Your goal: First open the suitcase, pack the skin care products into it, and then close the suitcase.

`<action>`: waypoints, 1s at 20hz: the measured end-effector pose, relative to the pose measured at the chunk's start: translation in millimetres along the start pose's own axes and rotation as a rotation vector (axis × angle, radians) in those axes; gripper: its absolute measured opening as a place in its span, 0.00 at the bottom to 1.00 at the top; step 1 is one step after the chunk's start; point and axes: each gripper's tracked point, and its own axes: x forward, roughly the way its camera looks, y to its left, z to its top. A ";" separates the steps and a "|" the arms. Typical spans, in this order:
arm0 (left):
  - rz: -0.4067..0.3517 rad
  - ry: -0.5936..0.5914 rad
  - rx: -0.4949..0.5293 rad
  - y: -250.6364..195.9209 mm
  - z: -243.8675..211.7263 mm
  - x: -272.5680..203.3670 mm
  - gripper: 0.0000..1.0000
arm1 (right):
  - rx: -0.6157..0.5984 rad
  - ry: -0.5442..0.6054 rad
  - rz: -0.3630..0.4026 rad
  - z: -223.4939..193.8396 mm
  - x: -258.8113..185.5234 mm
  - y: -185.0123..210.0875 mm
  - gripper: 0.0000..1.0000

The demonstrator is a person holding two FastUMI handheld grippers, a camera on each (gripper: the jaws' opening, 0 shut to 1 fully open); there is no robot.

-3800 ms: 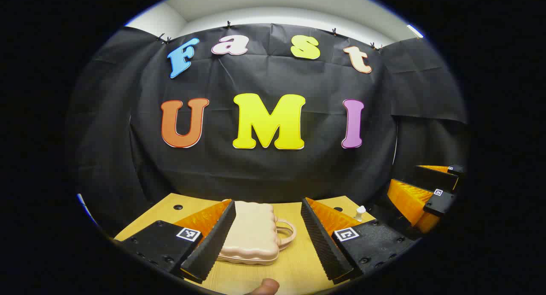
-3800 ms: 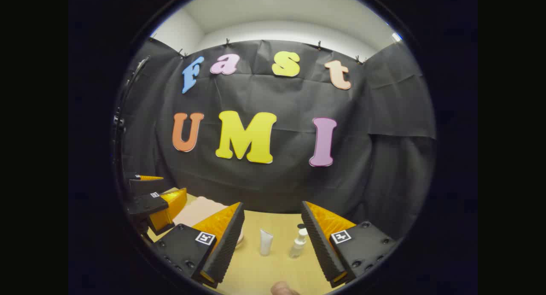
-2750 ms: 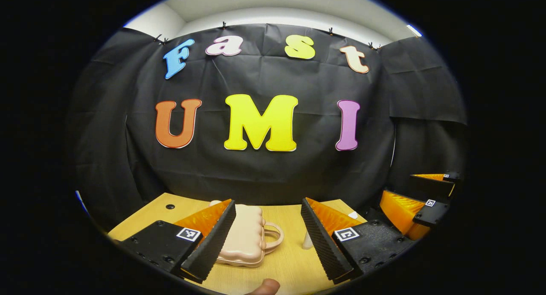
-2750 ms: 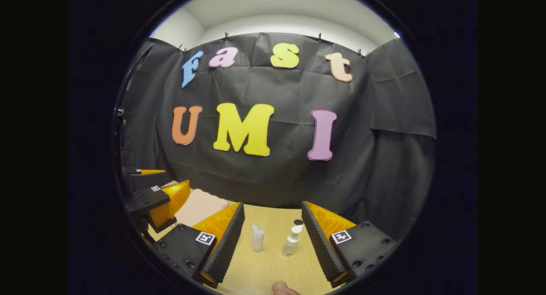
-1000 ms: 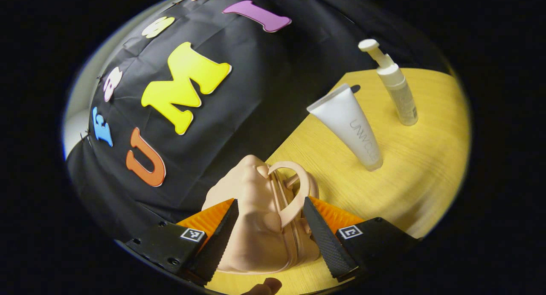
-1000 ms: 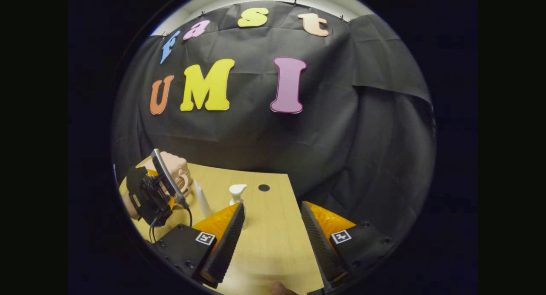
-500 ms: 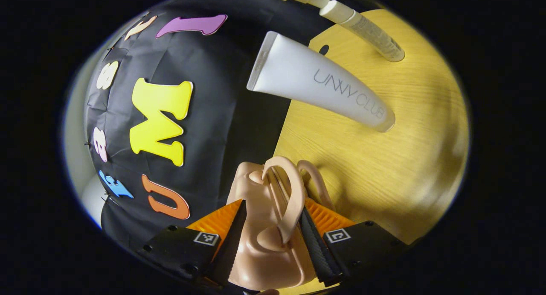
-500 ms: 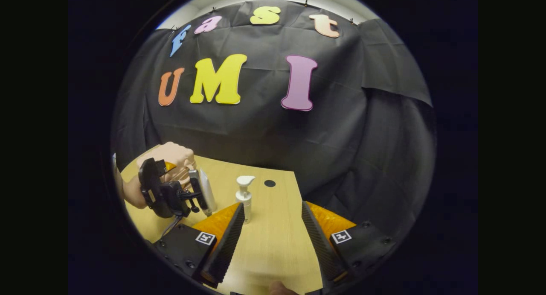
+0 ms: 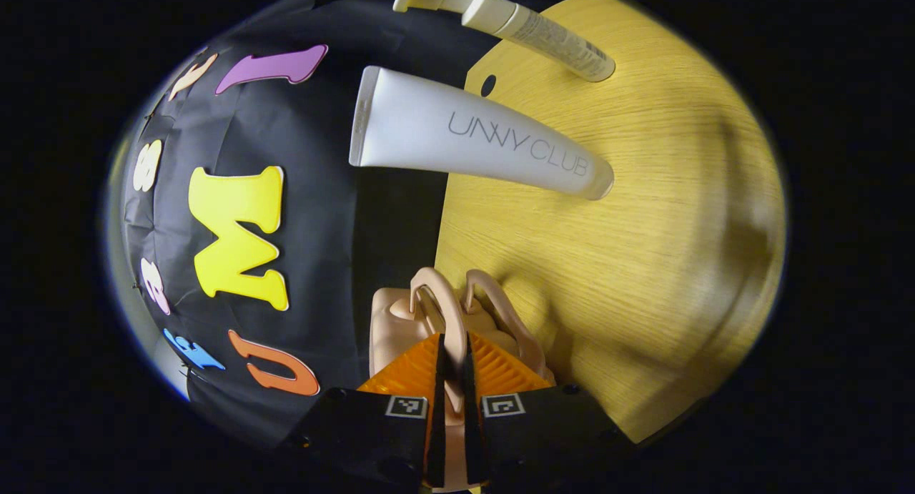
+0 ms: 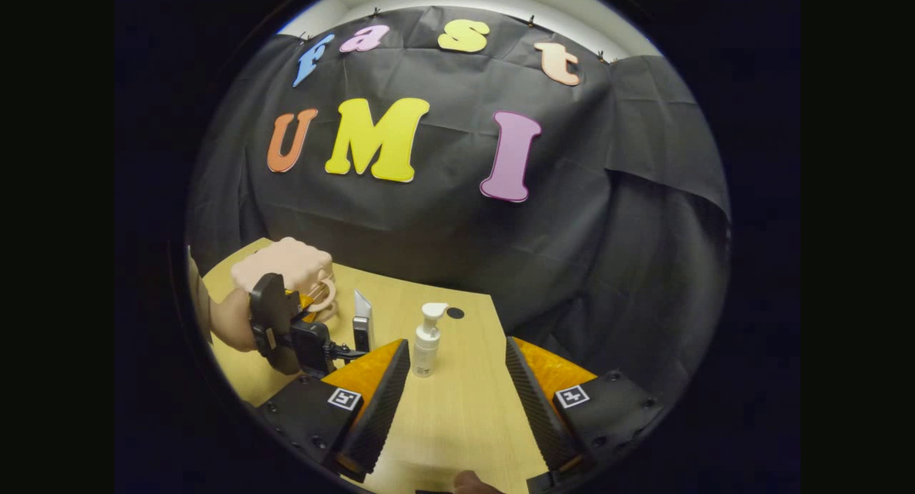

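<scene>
Your wooden table (image 10: 457,408) runs back to the black cloth wall (image 10: 572,265), with one dark round hole (image 10: 455,312) in the top near the far edge. On it, at your left, sits the small peach hard-shell suitcase (image 10: 286,262) with its ribbed shell and paired loop handles. Your left gripper (image 9: 453,379) has its two orange-and-black fingers squeezed together on one of those handles (image 9: 439,308), rolled over so the table stands on edge in the left gripper view. From here, I judge the lid wants lifting by that handle along the hinge's arc, slowly, since the case looks light and may slide or tip instead of opening.

Your right gripper (image 10: 457,408) hangs wide apart above bare table, holding nothing; it could press the lower shell down.

The white squeeze tube (image 9: 472,136) stands on its cap just beside the suitcase, and the slim clear pump bottle (image 10: 427,347) stands upright beyond it, both waiting to be packed.
</scene>
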 end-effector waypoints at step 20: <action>0.039 -0.051 -0.358 137.9 -46.2 -49.6 0.03 | -0.030 -0.104 -0.050 58.8 -21.2 51.0 0.80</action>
